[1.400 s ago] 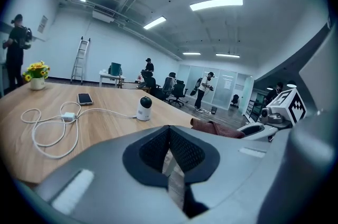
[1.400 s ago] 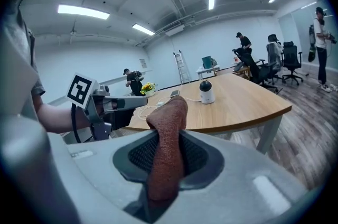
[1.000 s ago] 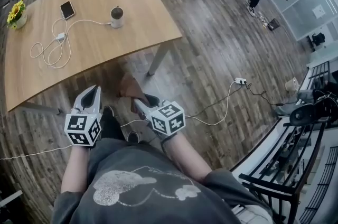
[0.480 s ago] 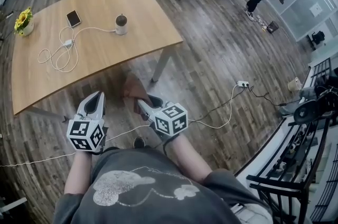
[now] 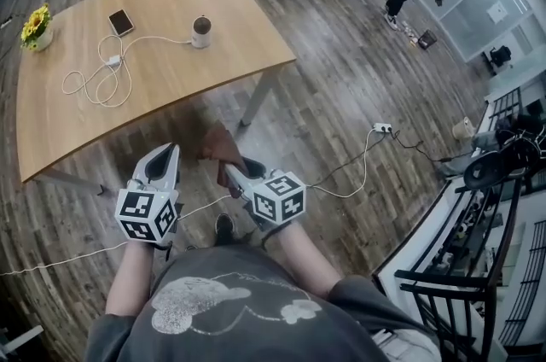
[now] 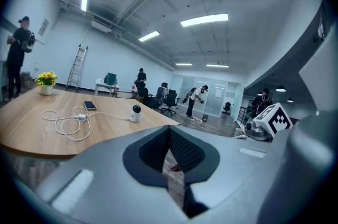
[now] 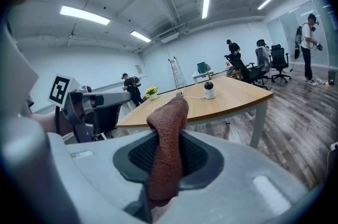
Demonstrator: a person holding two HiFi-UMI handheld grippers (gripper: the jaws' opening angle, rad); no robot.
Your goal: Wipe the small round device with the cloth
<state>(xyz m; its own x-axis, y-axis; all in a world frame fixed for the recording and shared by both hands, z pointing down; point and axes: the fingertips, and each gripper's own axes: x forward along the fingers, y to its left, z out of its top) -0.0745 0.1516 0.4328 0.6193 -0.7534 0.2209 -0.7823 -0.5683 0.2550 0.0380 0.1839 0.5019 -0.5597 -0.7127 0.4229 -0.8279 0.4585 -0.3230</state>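
Two grippers held short of the wooden table [image 5: 171,78].
Clamped in right gripper [image 5: 227,170]: brown cloth [image 5: 220,143]; left gripper [image 5: 162,157] jaws together, empty; small round device [image 5: 201,32] stands on the table.

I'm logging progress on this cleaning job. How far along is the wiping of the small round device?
Done: the brown cloth is picked up, clamped in the right gripper. In hand: the person stands short of the wooden table, both grippers over the floor; the left gripper is shut and empty. Left: reach the white round device on the table and wipe it; no contact yet.
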